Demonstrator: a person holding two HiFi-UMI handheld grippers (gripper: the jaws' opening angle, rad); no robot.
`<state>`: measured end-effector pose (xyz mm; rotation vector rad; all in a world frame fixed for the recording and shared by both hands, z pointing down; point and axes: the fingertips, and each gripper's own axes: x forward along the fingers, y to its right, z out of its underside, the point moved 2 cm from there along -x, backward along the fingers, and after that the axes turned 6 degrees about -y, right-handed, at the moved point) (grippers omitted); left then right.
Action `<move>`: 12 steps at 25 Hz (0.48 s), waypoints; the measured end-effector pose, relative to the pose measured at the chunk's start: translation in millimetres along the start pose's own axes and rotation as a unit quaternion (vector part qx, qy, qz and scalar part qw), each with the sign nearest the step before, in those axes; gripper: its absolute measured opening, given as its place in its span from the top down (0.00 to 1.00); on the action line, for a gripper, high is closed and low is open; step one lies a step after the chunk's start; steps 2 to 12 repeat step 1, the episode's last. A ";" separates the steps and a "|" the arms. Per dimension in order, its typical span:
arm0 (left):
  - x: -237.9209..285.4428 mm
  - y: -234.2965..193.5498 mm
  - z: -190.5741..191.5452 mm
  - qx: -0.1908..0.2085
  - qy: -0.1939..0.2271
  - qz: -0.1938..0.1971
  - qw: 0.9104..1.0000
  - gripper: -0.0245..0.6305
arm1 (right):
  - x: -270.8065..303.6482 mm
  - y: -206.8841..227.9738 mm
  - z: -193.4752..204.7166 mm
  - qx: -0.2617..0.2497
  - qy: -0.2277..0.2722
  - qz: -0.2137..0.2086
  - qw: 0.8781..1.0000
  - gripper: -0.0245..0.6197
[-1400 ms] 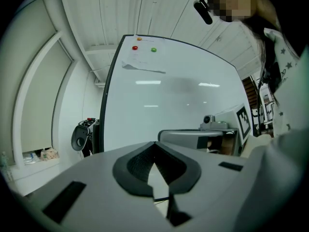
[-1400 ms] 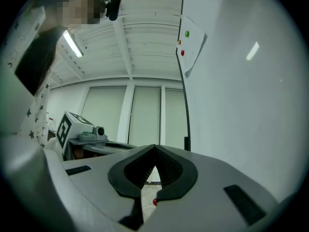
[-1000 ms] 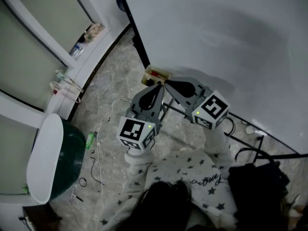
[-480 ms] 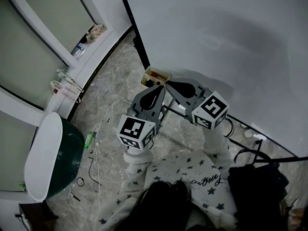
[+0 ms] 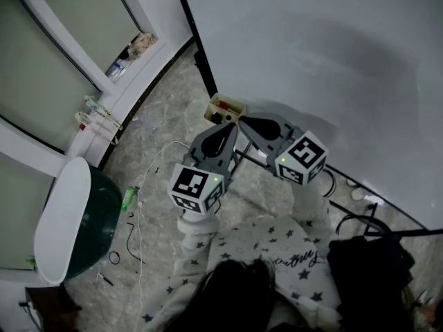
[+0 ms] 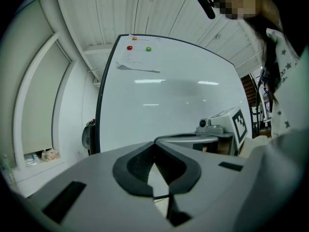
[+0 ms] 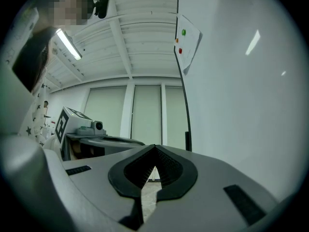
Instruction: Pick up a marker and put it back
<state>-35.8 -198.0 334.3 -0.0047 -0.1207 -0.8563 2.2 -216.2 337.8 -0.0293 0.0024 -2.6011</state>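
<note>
A small tan tray (image 5: 227, 108) sits at the whiteboard's (image 5: 325, 61) lower left corner, with a red marker (image 5: 223, 105) and something dark in it. My left gripper (image 5: 228, 126) points at the tray from just below it, its jaws shut and empty (image 6: 154, 147). My right gripper (image 5: 242, 121) lies close beside it on the right, tip almost touching the tray's right end, also shut with nothing between its pads (image 7: 155, 152). The tray and marker do not show in either gripper view.
A green bin with a white lid (image 5: 73, 230) stands on the marble floor at the left, with loose cables (image 5: 138, 216) beside it. Bottles crowd the window sill (image 5: 121, 64). A black bag (image 5: 370, 268) lies at the lower right. Coloured magnets (image 6: 138, 43) hold paper on the board.
The head view has shifted slightly. Both grippers stay shut, side by side in front of the tray.
</note>
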 end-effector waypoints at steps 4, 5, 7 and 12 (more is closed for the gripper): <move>-0.7 0.1 -0.1 0.000 0.000 -0.001 1.000 0.96 | -0.1 -0.7 0.1 0.000 0.000 -0.001 1.000 0.95; -0.7 0.1 -0.1 0.000 0.000 -0.001 1.000 0.96 | -0.1 -0.7 0.1 0.000 0.000 -0.001 1.000 0.95; -0.7 0.1 -0.1 0.000 0.000 -0.001 1.000 0.96 | -0.1 -0.7 0.1 0.000 0.000 -0.001 1.000 0.95; -0.7 0.1 -0.1 0.000 0.000 -0.001 1.000 0.96 | -0.1 -0.7 0.1 0.000 0.000 -0.001 1.000 0.95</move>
